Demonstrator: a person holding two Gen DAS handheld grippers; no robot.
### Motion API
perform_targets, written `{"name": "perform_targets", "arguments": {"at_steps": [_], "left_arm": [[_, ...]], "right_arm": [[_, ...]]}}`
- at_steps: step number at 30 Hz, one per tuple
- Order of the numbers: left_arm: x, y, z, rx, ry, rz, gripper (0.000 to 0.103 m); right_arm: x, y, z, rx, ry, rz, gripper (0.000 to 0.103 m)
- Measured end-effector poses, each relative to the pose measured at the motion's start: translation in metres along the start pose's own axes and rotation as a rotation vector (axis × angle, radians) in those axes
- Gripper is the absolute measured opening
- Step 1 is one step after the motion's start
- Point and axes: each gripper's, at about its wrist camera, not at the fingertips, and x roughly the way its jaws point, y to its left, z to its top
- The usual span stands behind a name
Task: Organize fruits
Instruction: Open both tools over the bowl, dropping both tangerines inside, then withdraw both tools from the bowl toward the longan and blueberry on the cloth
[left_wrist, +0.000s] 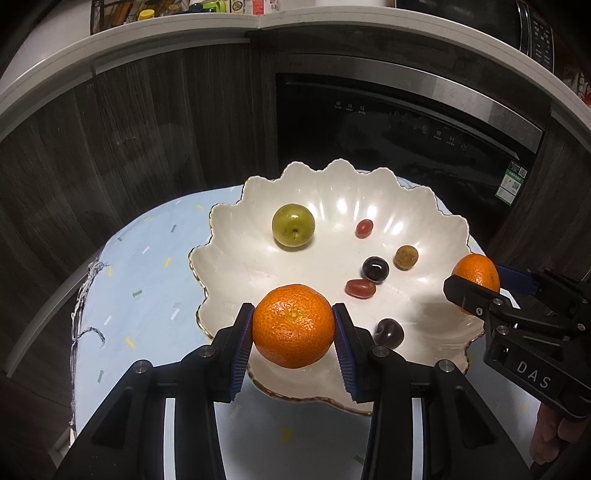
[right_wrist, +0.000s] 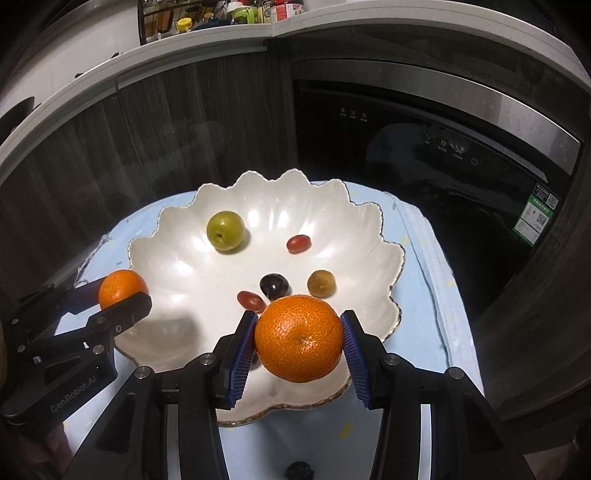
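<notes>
Both grippers carry a fruit over the bowl. Left gripper (left_wrist: 293, 326) pinches an orange mandarin (left_wrist: 293, 325) between its two blue ribbed pads (left_wrist: 240, 350), which press on the fruit from both sides. This mandarin hangs over the near left edge of the white scalloped bowl (left_wrist: 236, 218). Right gripper (right_wrist: 299, 338) pinches a second mandarin (right_wrist: 298, 338) in the same way, over the near right part of the bowl. In the left wrist view, the right gripper shows at the right edge, with its fruit over the right rim of the bowl.

Inside the bowl several small fruits lie apart from each other. A round green fruit (left_wrist: 293, 227) sits far on the left. A small red oval fruit (left_wrist: 364, 228) lies to the right of it. Nearer the middle there are a brownish-yellow round fruit (left_wrist: 405, 257), a dark purple round fruit (left_wrist: 375, 269) just beside it, and a red oblong fruit (left_wrist: 360, 288) close under the purple one. One more dark fruit (left_wrist: 388, 332) lies near the front, partly behind the right finger of the left gripper.

Under the bowl is a light blue cloth (left_wrist: 147, 280) with small coloured marks. On this cloth, in the right wrist view, a small dark fruit (right_wrist: 300, 470) lies at the bottom edge, outside the bowl. Behind stand dark wooden cabinet fronts (left_wrist: 129, 129) and a black appliance (left_wrist: 406, 122) under a white counter edge (left_wrist: 166, 37).
</notes>
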Motion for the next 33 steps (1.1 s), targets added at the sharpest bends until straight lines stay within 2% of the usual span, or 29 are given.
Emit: {"name": "perform_targets", "arguments": {"at_steps": [5,7,8,10,11,12,16,18,19,33], "left_arm": [[0.001,-0.003,0.000,0.019,0.010,0.015,0.043],[-0.002,-0.005,0.000,0.027,-0.002,0.018,0.055],[-0.005,-0.005,0.000,0.027,-0.014,0.022,0.066],[-0.008,-0.005,0.000,0.026,-0.027,0.025,0.070],[-0.009,-0.006,0.000,0.029,-0.027,0.028,0.070],[-0.010,-0.005,0.001,0.031,-0.027,0.030,0.070],[-0.014,-0.004,0.001,0.024,-0.034,0.034,0.079],[-0.017,-0.002,0.002,0.010,-0.043,0.043,0.091],[-0.019,-0.001,0.002,0.002,-0.049,0.048,0.093],[-0.048,-0.005,-0.003,-0.006,-0.076,0.059,0.094]], "right_arm": [[0.001,0.000,-0.001,0.008,0.002,0.016,0.048],[0.000,0.000,-0.001,0.002,0.004,0.011,0.048],[0.001,0.001,-0.001,0.001,0.008,0.008,0.049],[0.001,-0.001,-0.001,0.011,0.013,0.005,0.062],[-0.001,-0.003,-0.001,0.021,0.002,0.007,0.074],[-0.005,-0.005,-0.001,0.035,-0.018,0.003,0.080],[-0.011,-0.007,0.001,0.047,-0.043,-0.021,0.083],[-0.014,-0.009,0.001,0.050,-0.047,-0.030,0.083],[-0.015,-0.009,0.001,0.051,-0.050,-0.035,0.083],[-0.043,-0.009,-0.003,0.055,-0.075,-0.050,0.083]]}}
